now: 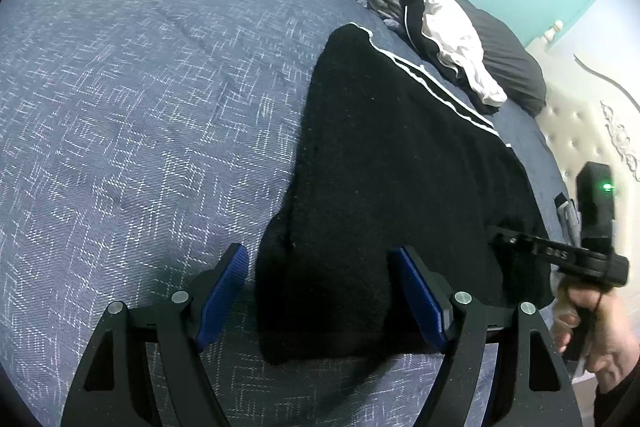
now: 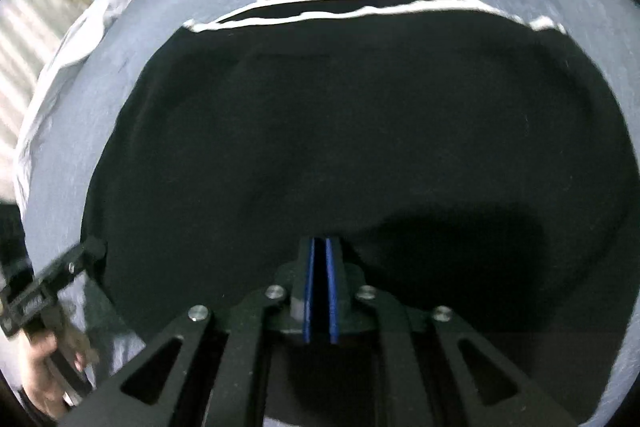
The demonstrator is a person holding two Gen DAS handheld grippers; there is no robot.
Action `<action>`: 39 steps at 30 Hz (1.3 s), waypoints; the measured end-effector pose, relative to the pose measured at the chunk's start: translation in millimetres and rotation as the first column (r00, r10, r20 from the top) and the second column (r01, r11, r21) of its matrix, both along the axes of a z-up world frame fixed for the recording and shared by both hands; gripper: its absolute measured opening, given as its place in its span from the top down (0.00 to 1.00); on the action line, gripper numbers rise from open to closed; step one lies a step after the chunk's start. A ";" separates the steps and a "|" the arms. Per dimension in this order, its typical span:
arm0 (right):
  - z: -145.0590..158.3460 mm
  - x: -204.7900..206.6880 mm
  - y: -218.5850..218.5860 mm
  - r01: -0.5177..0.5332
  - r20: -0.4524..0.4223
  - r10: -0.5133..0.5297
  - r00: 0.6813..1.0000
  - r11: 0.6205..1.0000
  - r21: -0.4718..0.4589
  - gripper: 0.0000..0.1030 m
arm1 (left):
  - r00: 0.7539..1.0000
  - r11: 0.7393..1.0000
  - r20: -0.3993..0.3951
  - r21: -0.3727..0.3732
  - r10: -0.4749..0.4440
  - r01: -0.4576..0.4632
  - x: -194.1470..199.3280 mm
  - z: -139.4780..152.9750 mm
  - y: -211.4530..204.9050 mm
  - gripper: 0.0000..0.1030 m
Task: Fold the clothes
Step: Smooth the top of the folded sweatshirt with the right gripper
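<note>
Lower centre of left-wrist frame: left gripper point(image 1: 320, 291) wide open, empty, straddling near edge of black white-striped fleece garment point(image 1: 400, 155), long axis running to upper right; right gripper point(image 2: 320, 287) closed, empty, above cloth.

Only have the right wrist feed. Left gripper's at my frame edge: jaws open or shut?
Observer: Open. The left gripper has its pads wide apart, with a corner of the black garment lying between them, not pinched.
Operator: Any furniture my feed misses?
Observer: A white tufted headboard.
Operator: Any sign that the right unit is powered?
Observer: A green light glows on the body of the right gripper.
</note>
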State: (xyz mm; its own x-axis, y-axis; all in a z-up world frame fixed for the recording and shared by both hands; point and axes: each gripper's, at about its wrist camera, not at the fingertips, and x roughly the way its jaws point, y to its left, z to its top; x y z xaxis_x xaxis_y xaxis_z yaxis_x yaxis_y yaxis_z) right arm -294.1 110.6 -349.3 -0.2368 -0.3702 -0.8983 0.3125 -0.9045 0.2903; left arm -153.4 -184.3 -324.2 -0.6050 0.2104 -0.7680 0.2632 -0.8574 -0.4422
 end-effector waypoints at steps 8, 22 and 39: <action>6.1 32.8 0.9 -0.092 0.036 0.092 0.995 0.996 0.011 0.96 | 1.000 1.000 -0.001 0.008 -0.003 0.003 -0.8 0.2 1.6 0.23; 9.1 -21.2 -1.1 0.048 0.015 -0.048 0.999 0.999 0.000 0.96 | 1.000 1.000 -0.002 0.013 0.000 0.000 -1.7 -0.3 -1.2 0.23; 14.6 105.9 10.7 -0.093 0.034 0.092 0.995 0.996 0.016 0.96 | 1.000 1.000 -0.017 0.022 0.002 -0.002 2.0 5.5 -2.0 0.22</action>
State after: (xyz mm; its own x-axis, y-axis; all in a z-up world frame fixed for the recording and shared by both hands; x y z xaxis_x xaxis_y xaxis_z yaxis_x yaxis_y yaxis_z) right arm -188.2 121.3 -334.7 -0.1724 -0.3732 -0.9116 0.3856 -0.8771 0.2862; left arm -151.4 -186.3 -318.7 -0.6182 0.2259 -0.7529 0.2571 -0.8470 -0.4653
